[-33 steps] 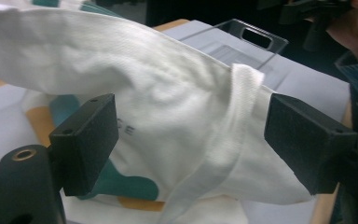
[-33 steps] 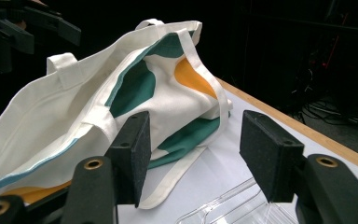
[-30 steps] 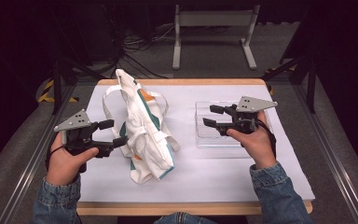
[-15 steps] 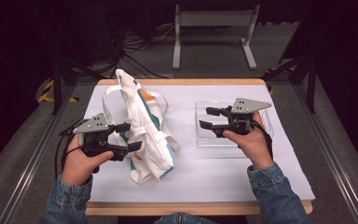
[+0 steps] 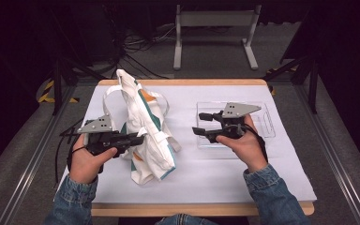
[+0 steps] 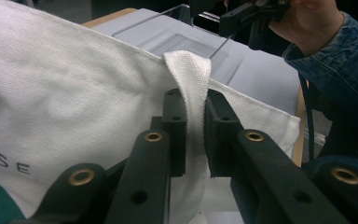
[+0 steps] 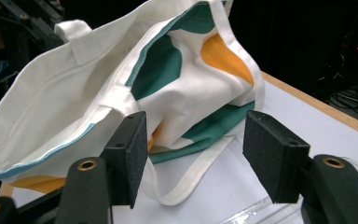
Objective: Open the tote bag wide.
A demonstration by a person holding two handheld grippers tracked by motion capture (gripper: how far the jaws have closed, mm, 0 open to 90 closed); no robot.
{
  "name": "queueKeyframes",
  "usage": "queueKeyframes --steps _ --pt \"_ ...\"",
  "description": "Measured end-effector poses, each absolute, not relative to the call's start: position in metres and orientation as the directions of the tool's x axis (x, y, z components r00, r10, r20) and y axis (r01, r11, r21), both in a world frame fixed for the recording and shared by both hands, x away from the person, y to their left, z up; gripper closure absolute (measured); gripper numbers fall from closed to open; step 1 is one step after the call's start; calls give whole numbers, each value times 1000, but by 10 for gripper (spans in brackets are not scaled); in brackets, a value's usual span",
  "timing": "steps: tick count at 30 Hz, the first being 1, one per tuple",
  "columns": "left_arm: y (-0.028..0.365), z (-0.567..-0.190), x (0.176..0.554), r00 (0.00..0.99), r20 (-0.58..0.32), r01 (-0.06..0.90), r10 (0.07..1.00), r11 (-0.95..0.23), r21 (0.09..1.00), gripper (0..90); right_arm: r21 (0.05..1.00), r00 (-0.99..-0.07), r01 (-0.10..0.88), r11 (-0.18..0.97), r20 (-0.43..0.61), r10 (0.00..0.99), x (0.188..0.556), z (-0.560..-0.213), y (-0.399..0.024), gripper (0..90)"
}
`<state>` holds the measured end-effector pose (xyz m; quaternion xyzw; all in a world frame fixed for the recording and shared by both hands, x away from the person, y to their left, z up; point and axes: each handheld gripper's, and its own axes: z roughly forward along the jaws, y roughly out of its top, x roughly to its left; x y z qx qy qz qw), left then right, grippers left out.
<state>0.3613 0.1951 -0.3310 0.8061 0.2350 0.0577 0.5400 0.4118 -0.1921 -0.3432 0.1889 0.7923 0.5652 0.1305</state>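
One strap [image 6: 189, 88] of tote bag [image 5: 145, 126] pinched in left gripper [image 6: 195, 135].

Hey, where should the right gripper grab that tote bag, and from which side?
Probably the bag's raised open rim, approached from the tray side. The tote bag gapes toward the open right gripper, so that thin hem can slip between the jaws. The left gripper already pinches a handle strap on the opposite side.
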Motion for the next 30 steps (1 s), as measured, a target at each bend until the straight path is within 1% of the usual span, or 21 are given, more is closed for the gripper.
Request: queueKeyframes --steps 6,12,16,18,23,26,28,29,30 --pt "197 -329 359 884 -150 305 442 -303 903 836 948 -909 155 277 27 416 413 -348 -183 398" --pt "197 -328 357 883 -143 299 447 -302 905 836 941 -929 147 306 26 368 413 -359 -164 421" --pt "198 -328 355 883 -141 297 447 -301 906 836 929 -942 151 338 31 335 413 -369 -149 486" --pt "199 -328 355 883 -142 298 448 -302 905 835 920 -946 157 358 37 321 413 -373 -144 537" --pt "200 -327 354 886 -139 293 441 -303 907 835 910 -949 142 390 12 316 414 -379 -136 556" --pt "200 -327 353 885 -139 294 444 -301 907 834 903 -955 118 413 -10 297 413 -383 -129 591" --pt "200 -327 352 885 -141 295 444 -301 907 834 900 -957 119 419 -8 289 412 -387 -124 633" --pt "200 -327 352 884 -146 299 445 -296 907 834 894 -957 128 429 -1 290 411 -388 -122 673" --pt "200 -326 352 884 -141 294 445 -297 909 834 886 -955 130 445 -8 296 410 -389 -121 731"
